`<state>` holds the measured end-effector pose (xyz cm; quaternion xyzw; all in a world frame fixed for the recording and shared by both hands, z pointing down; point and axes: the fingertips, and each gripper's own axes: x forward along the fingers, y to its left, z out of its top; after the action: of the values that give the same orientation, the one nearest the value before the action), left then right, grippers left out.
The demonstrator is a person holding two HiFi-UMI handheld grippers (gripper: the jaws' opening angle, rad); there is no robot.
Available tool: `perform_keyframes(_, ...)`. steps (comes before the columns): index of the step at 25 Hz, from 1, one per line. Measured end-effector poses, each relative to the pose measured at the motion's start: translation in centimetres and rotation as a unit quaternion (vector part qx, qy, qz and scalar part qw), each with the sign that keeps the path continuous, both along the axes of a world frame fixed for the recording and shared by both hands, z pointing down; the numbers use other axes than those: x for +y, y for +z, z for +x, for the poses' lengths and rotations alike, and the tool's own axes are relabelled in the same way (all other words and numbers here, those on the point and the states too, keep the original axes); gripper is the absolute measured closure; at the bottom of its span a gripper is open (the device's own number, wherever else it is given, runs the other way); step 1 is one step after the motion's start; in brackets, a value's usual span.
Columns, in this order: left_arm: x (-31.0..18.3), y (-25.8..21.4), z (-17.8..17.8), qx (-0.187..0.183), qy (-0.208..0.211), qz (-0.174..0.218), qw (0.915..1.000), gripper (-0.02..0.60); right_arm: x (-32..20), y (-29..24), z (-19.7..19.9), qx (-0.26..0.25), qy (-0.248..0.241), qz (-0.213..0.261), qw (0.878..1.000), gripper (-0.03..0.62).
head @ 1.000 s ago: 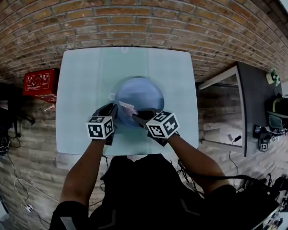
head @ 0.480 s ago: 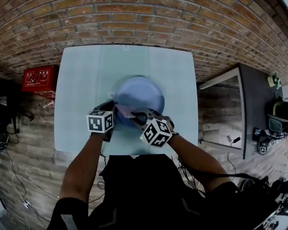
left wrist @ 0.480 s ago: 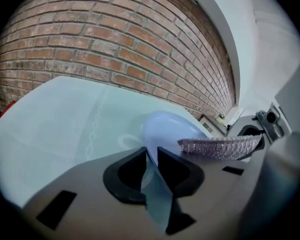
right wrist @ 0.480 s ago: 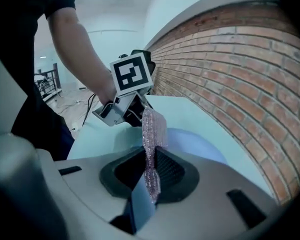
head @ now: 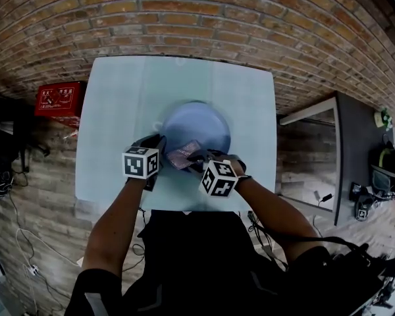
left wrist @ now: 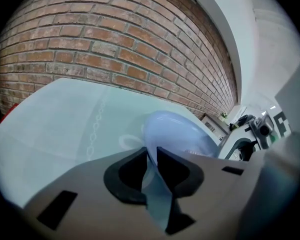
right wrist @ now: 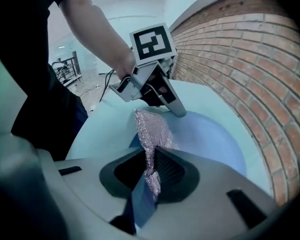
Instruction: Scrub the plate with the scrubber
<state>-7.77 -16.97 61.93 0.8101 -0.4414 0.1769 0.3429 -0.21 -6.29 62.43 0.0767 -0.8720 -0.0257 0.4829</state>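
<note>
Now your left gripper (head: 157, 142) has the near-left rim of the blue plate (head: 201, 125) pinched between its jaws, which have just been closing further on it. The plate lies on the pale surface (head: 112, 110), which stands against a brick wall (head: 184, 18). Your right gripper (head: 197, 158) is clamped on the scrubber (head: 183, 154), a glittery pinkish mesh pad. The pad sticks out past the jaws and lies over the near part of the plate, close beside the tips of your left gripper.
</note>
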Motion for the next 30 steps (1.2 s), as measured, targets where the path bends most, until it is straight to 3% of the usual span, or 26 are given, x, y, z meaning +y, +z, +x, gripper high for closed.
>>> perform_keyframes(11,-0.5,0.1,0.5,-0.063,-0.007,0.006,0.9979,0.525,2.2,2.0,0.4,0.062,-0.05,-0.117,0.99,0.524)
perform_keyframes(24,-1.1,0.1,0.7,-0.085,-0.031,0.001,0.9959,0.551,4.5,0.8,3.0,0.077,-0.092,-0.184,0.976,0.525)
perform_keyframes(30,-1.3,0.2,0.6,-0.083,-0.038,0.001,0.9958,0.552,4.9,0.4,4.7,0.087,-0.105,-0.191,0.972,0.525)
